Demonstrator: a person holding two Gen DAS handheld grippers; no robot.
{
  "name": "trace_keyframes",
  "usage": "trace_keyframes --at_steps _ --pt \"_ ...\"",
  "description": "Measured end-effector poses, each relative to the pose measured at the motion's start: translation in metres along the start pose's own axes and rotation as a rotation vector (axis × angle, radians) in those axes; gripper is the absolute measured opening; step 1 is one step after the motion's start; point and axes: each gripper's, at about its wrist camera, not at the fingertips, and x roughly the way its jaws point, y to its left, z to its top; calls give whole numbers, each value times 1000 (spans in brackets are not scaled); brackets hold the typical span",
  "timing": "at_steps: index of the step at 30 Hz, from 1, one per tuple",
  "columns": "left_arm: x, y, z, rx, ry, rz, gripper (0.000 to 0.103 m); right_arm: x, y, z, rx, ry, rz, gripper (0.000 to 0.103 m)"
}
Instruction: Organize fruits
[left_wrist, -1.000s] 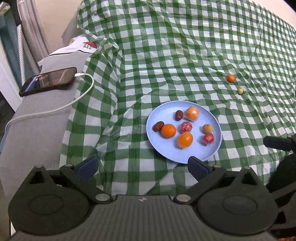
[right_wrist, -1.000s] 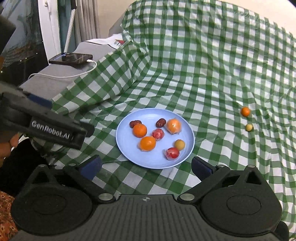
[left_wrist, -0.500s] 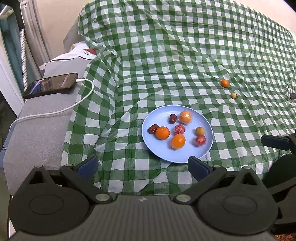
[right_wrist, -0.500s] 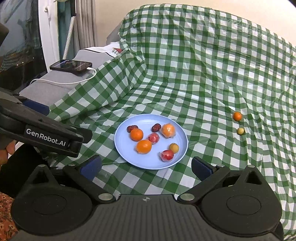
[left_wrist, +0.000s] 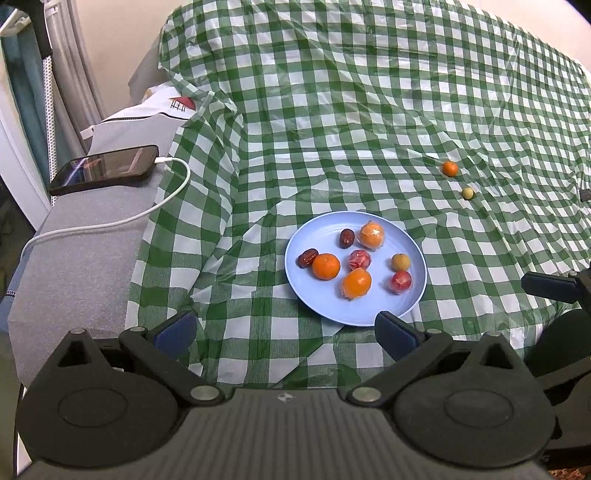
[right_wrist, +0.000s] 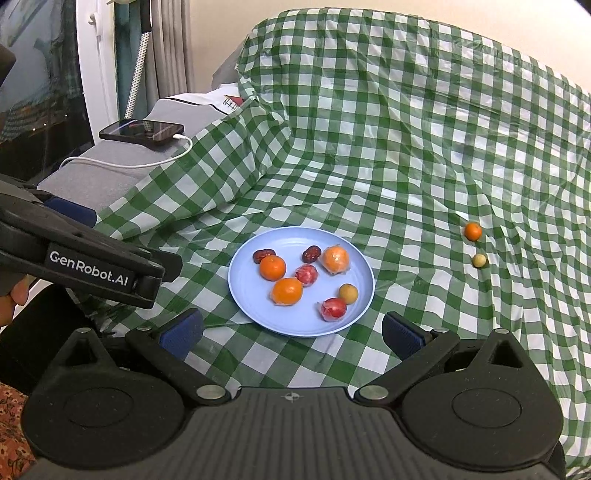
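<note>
Both the left gripper (left_wrist: 284, 328) and right gripper (right_wrist: 291, 330) hover with jaws released and empty near the bed's front edge, facing the blue plate (right_wrist: 251, 306) where most fruits sit gathered, while a small orange (right_wrist: 472, 231) and a yellowish fruit (right_wrist: 479, 260) lie apart toward the bed's right edge, probably awaiting collection.

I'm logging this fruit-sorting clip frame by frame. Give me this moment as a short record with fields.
surface: green checked cloth
plate: blue plate with eight pieces on it, three orange, two red, two dark brown, one yellowish
loose fruit: small orange fruit and small yellowish fruit on the cloth, right of the plate
left gripper: open, empty
right gripper: open, empty
aside: phone on charging cable
</note>
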Motion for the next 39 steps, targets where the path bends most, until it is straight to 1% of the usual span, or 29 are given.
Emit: trace_keyframes --at_steps 10,21,33,39 --pt "4 0 0 1 18 7 103 3 -2 -1 5 7 4 102" --pt "14 -4 4 8 56 13 103 11 -13 -1 60 7 -7 102" --pt "38 -24 23 46 102 6 103 32 -44 -5 150 30 -57 102" --pt "57 -40 37 73 130 -3 103 51 -71 -9 201 38 -110 102"
